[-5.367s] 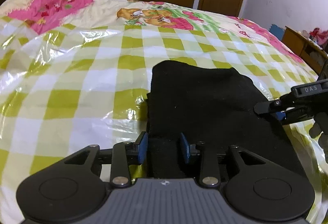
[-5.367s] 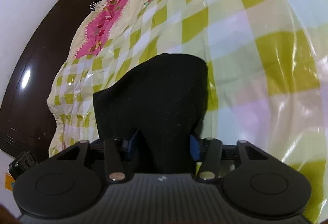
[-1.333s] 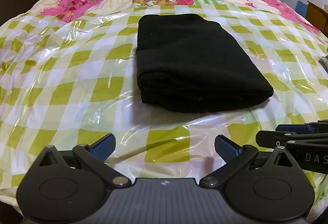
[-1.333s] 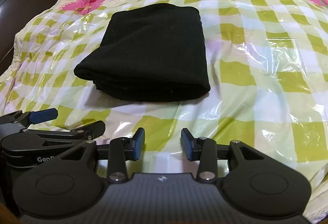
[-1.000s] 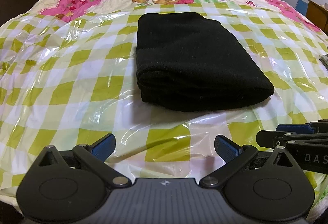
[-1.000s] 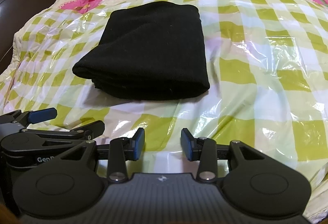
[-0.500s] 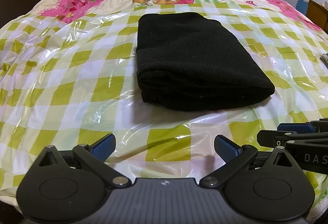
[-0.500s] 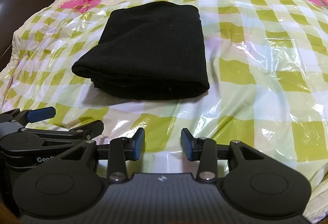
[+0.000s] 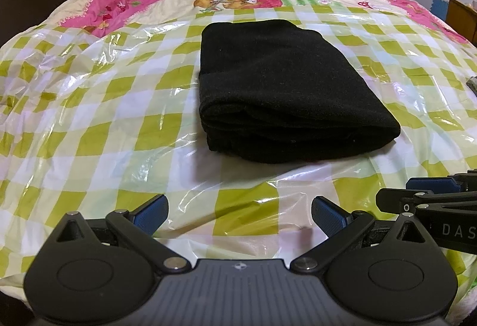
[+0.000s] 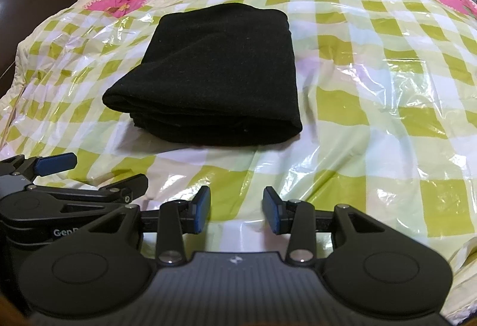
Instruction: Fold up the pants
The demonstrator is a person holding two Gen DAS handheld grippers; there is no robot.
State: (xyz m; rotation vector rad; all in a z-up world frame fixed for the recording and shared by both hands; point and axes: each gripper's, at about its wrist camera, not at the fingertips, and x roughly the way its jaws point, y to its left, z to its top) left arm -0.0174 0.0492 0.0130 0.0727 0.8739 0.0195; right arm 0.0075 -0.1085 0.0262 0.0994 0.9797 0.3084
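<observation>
Bed (image 9: 89, 129) with green-checked plastic sheet: folded black pants (image 9: 283, 93) mid-bed; left gripper (image 9: 240, 214) fingers wide apart, right gripper (image 10: 237, 208) fingers part-spread, both empty.

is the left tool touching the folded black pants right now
Apart. The left wrist view shows the left tool wide open, with a stretch of plastic-covered checked bedspread between its fingertips and the near edge of the folded black pants.
</observation>
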